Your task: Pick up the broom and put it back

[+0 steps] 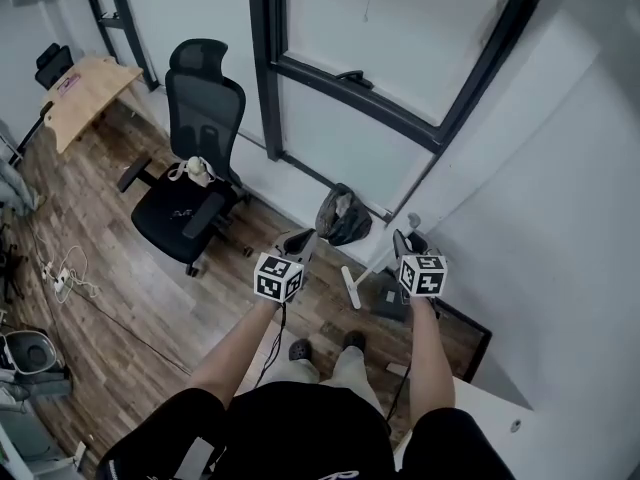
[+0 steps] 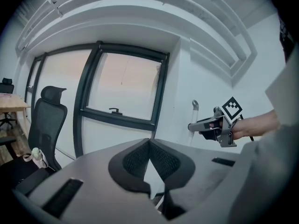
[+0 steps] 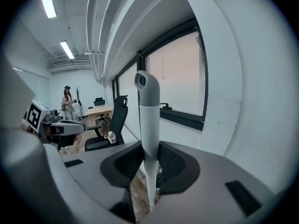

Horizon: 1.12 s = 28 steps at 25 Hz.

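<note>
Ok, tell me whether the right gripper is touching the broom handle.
Touching. Right gripper view: the right gripper clamps the broom handle between both pads.

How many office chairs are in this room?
2. A black office chair stands by the window; a second chair sits behind the wooden desk at far left. Others may be out of view.

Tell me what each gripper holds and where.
Right gripper: the broom, by its handle near the top end. Left gripper: nothing, shut.

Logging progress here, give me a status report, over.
Right gripper shut on broom handle. Left gripper shut, empty. Office chair stands apart, left.
</note>
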Each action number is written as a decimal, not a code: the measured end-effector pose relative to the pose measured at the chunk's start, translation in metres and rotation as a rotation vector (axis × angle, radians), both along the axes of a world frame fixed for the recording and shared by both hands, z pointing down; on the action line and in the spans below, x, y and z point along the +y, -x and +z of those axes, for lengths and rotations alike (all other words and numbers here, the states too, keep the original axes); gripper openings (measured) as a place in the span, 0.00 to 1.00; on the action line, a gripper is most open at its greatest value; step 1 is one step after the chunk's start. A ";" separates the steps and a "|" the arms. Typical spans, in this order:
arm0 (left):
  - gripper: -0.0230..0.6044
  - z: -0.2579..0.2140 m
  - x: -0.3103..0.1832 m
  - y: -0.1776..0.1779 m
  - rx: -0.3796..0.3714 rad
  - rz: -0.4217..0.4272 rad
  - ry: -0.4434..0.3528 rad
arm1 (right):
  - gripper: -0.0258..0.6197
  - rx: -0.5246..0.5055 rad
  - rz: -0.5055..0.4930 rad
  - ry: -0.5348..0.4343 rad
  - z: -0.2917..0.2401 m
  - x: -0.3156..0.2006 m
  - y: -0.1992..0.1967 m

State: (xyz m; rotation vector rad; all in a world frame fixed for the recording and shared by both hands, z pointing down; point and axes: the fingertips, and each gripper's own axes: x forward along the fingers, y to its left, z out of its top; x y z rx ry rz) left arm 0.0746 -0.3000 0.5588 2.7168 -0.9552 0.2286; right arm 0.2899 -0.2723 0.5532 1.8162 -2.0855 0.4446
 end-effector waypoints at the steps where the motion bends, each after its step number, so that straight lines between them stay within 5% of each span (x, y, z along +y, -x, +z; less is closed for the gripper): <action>1: 0.07 -0.002 0.002 0.001 0.003 0.008 -0.005 | 0.22 0.001 0.004 -0.009 -0.006 0.003 0.002; 14: 0.07 -0.037 0.010 0.002 0.048 0.066 -0.059 | 0.22 0.010 0.060 -0.138 -0.084 0.028 0.011; 28: 0.07 -0.065 0.007 -0.009 0.099 0.101 -0.095 | 0.22 0.011 0.106 -0.176 -0.102 0.037 -0.002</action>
